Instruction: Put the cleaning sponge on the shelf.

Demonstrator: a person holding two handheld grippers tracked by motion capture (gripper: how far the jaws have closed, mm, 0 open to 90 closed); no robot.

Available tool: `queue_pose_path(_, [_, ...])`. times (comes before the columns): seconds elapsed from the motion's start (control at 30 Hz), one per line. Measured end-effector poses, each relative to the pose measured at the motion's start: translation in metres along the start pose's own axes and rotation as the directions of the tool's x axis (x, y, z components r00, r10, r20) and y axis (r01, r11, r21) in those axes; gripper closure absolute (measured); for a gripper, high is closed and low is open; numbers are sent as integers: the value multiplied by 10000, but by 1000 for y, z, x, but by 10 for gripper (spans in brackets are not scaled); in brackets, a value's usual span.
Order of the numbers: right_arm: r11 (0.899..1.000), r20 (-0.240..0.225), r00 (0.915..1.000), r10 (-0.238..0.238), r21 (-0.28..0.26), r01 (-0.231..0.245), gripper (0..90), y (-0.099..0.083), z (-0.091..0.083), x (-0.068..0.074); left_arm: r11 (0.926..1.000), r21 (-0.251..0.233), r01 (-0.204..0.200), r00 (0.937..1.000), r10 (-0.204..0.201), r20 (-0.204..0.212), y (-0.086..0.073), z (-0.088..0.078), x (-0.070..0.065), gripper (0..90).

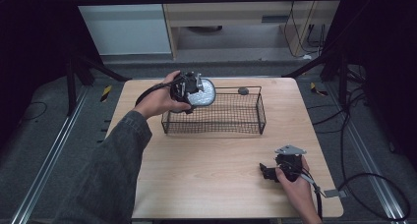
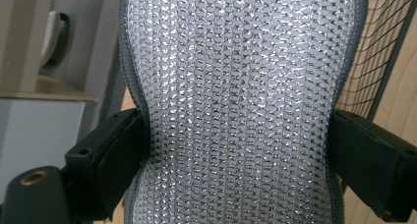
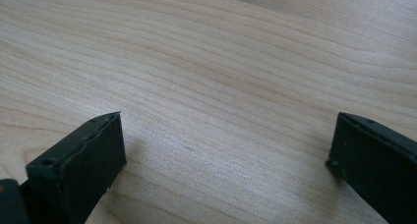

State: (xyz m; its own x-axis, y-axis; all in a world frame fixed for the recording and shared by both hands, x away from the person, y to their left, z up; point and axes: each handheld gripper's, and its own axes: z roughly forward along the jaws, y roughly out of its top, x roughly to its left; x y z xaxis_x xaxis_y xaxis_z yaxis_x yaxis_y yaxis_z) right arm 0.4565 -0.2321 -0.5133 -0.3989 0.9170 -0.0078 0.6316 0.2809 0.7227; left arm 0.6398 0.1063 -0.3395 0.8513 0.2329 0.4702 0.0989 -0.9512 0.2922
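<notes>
The left gripper (image 1: 193, 92) is pinching a silver, glittery mesh-textured oval pad with a grey stitched edge (image 2: 241, 106) between both jaws; the pad is hanging just over the near-left corner of the black wire-mesh basket (image 1: 246, 128), possibly touching its rim; the right gripper (image 1: 269, 172) is resting with jaws spread, low over the light wooden table (image 3: 221, 76), well apart.

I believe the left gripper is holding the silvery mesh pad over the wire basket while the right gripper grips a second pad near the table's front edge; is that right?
Not quite: the right gripper holds nothing; the right gripper view shows its jaws open over the bare table. The left gripper does hold the silvery mesh pad over the wire basket.
</notes>
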Motion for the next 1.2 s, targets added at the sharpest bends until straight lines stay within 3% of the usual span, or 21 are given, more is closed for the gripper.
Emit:
queue_pose_path(0.27, [10000, 16, 10000, 12, 8, -12, 7, 0, 0, 0, 10000, -29, -9, 9999, 9, 135, -1, 13, -5, 88])
queue_pose_path(0.5, [10000, 16, 10000, -5, 0, 5, 7, 0, 0, 0, 9995, 309, -94, 9999, 90, 134, -6, 25, -10, 88])
queue_pose_path(1.2, [10000, 13, 10000, -12, -13, 12, 7, 0, 0, 0, 9995, 288, 139, 9992, -150, 368, -12, 38, -10, 79])
